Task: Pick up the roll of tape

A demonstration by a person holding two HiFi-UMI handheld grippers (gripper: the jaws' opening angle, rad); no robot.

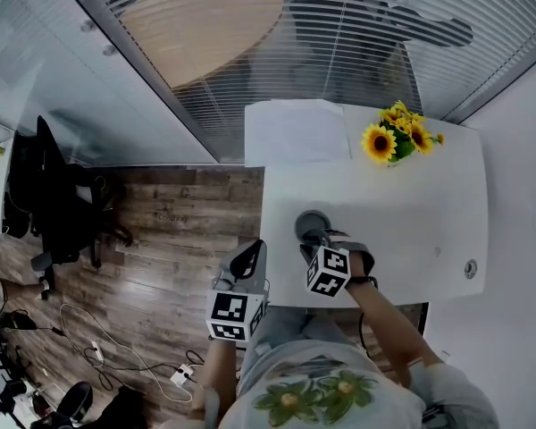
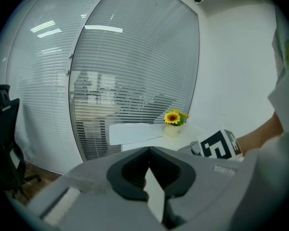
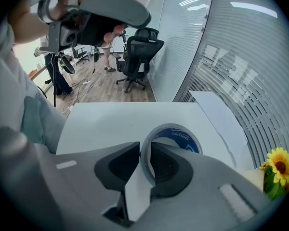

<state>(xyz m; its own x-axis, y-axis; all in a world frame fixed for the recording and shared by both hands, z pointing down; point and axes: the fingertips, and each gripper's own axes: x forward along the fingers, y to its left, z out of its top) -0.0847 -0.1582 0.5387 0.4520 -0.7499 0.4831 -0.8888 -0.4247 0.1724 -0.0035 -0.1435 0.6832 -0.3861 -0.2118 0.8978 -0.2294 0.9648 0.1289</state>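
The white table (image 1: 411,204) has the grey roll of tape (image 3: 175,127) near its front edge. The right gripper (image 3: 145,150) points down at the roll, 1 jaw inside the ring and 1 outside, pinching its wall. The left gripper (image 2: 149,150) hangs beside the table, closed tight on nothing. The roll's blue inside label (image 3: 185,141) has white writing, too small to read.
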